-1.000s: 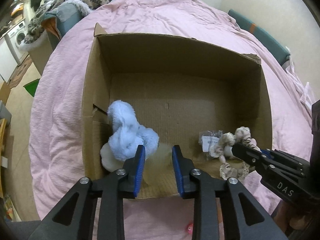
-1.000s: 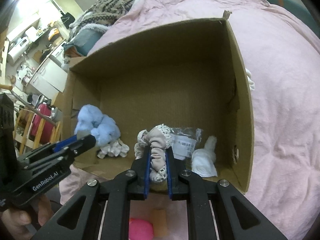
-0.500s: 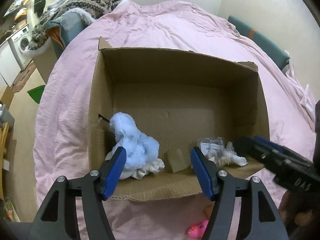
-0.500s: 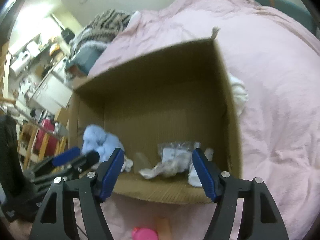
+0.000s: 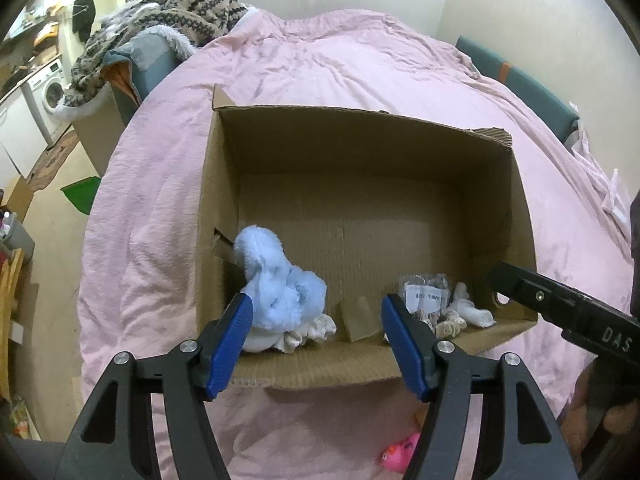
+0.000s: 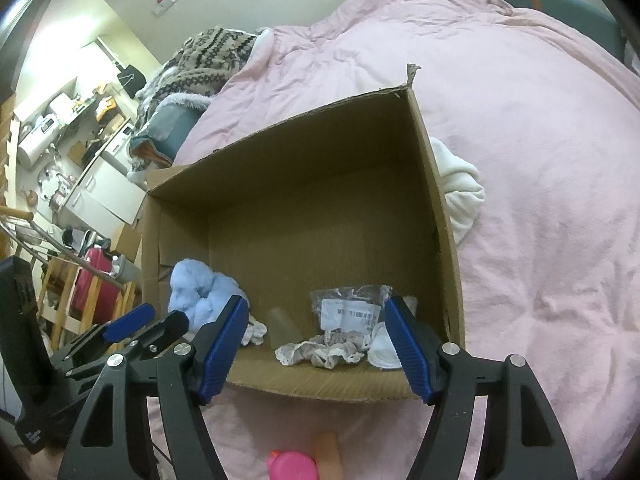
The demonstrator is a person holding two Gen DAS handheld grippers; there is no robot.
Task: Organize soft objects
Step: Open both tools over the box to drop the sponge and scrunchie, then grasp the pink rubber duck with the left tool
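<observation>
Grippers are hovering just short of a cardboard box that is sitting on a pink bedspread. The left gripper is standing with its blue pads spread and nothing between them; the right gripper is likewise standing wide and empty. Inside the box, a fluffy blue plush is lying in the lower left of the left-wrist frame, on top of a small white cloth. A frilly beige scrunchie is resting along the near wall at lower centre of the right-wrist frame, beside a clear packet with a barcode label and a white pad.

Several soft things are still waiting outside: a white garment is lying against the box's outer right wall, and a pink toy is showing at the bottom edge, on the bedspread below the pads.

The risks from here are looking modest. Reaching for the white garment across the box could be nudging the light carton along the yielding bedspread. The pink toy is sitting so close beneath the grippers that a grab could be closing on bedding instead. With both tools working near the same wall, they could also be colliding.
</observation>
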